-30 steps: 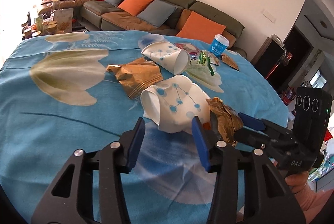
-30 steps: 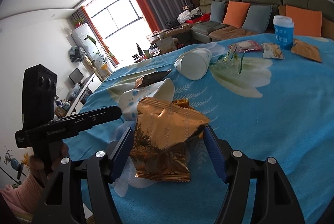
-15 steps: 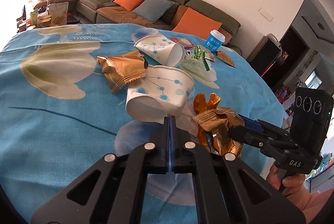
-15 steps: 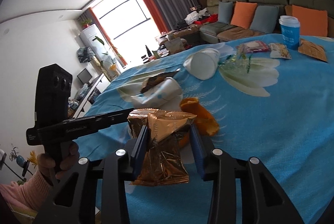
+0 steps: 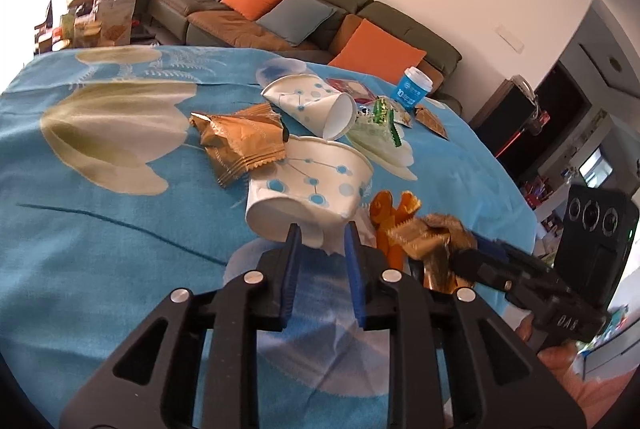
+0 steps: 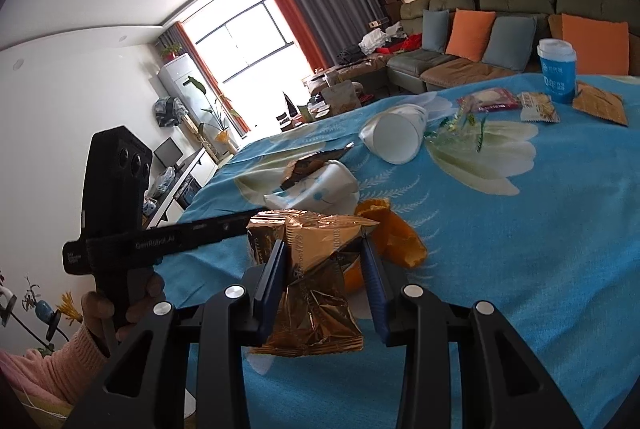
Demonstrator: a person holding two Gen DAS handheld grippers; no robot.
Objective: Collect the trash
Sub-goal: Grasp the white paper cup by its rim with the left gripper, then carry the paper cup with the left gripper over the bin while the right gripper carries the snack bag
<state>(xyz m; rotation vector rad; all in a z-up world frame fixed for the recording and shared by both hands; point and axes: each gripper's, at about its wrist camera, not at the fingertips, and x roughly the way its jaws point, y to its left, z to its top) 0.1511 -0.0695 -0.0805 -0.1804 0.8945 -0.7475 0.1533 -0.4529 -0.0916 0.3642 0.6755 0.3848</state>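
Right tool point(image 6: 324, 253) clamped on crinkled gold wrapper point(image 6: 312, 293); left tool point(image 5: 320, 237) opening, torn white cup point(image 5: 308, 185) edge between pads

Each claw is a black plastic frame with triangular cut-outs, round silver screws at its joints and blue pads lining the fingers — left claw point(image 5: 320, 229), right claw point(image 6: 324, 247). Seen from the other side, each carries a black box with three round lenses and white lettering. The left hand point(image 6: 120, 303) wears a pink knitted sleeve point(image 6: 48, 369).
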